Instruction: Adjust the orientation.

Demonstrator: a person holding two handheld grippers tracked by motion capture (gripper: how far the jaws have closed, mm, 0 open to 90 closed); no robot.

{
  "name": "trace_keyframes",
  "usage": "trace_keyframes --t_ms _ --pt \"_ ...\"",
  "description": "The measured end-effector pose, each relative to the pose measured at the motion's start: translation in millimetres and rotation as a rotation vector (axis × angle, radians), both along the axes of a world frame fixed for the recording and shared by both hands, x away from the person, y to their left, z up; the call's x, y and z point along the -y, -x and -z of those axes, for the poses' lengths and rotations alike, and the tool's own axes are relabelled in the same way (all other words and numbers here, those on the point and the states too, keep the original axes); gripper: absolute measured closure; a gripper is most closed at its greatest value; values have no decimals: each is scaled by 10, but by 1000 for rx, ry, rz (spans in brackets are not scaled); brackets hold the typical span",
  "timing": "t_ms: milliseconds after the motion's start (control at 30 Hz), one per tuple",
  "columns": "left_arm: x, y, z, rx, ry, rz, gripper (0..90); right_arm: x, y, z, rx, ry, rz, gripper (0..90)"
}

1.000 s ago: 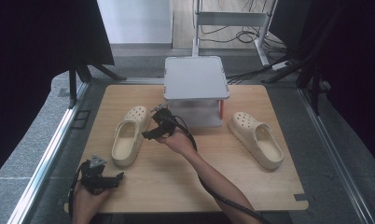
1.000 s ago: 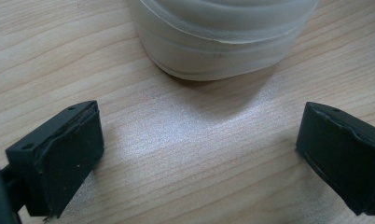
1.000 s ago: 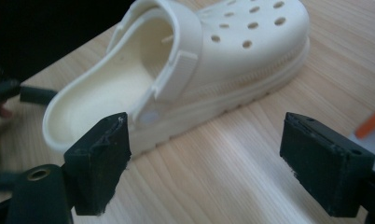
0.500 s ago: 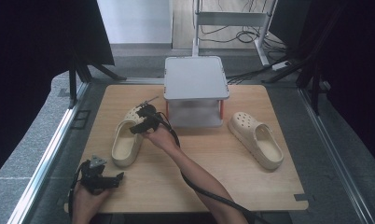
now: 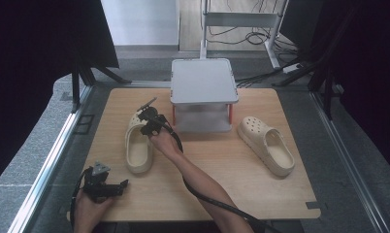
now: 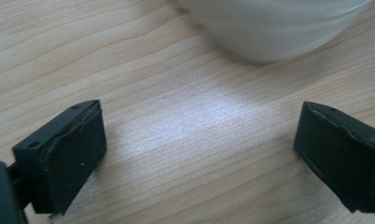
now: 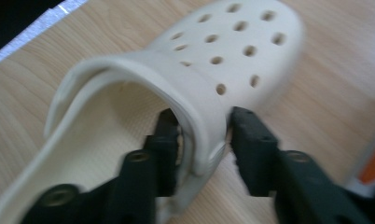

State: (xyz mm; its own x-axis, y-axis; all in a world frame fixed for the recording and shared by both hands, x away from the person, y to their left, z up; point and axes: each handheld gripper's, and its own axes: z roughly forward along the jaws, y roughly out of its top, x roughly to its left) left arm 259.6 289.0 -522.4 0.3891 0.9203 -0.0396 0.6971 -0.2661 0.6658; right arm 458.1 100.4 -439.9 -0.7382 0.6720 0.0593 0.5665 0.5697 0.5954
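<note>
From the high view, the right gripper (image 5: 147, 116) sits at the side wall of the left clog (image 5: 137, 141), which lies on the wooden table (image 5: 207, 194) with its long axis running away from the person, toe toward the far edge; the shoe's body falls mostly to the claw's left and back toward the person; the left gripper (image 5: 116, 186) rests near the table's near edge, just short of that clog's heel, so the right hand is plainly the one engaged; a grey two-tier stand (image 5: 203, 80) rises just to the claw's right, close enough that I judge any lift should go up before it swings that way; the right clog (image 5: 267, 144) lies well apart beyond the stand, angled.

In the left gripper view, the jaws are spread wide over bare wood with nothing between them; the pale rounded heel of the left clog (image 6: 274, 28) lies ahead of them.

In the right gripper view, the right gripper (image 7: 205, 140) straddles the left clog's (image 7: 213, 56) side wall where the perforated upper meets the opening, one jaw inside the shoe, one outside; they appear close against the wall, though slight blur leaves it unclear whether the pinch is fully made.
</note>
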Motion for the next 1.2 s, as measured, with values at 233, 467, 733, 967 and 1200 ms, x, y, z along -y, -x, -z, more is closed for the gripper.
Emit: trace_keyframes --t_ms 233,467,733,967,1200 --pt "2 1 0 0 -2 -1 32 170 -29 -58 1 33 -21 763" --pt "2 1 0 0 -1 -1 32 279 74 -182 12 25 -86 766" --pt "2 0 0 1 -2 -1 32 458 246 -334 18 -8 -172 765" --pt "2 0 1 1 -2 0 32 685 396 -449 17 -40 -238 764" --pt "2 0 0 1 -3 0 32 941 586 -531 16 -54 -283 764"
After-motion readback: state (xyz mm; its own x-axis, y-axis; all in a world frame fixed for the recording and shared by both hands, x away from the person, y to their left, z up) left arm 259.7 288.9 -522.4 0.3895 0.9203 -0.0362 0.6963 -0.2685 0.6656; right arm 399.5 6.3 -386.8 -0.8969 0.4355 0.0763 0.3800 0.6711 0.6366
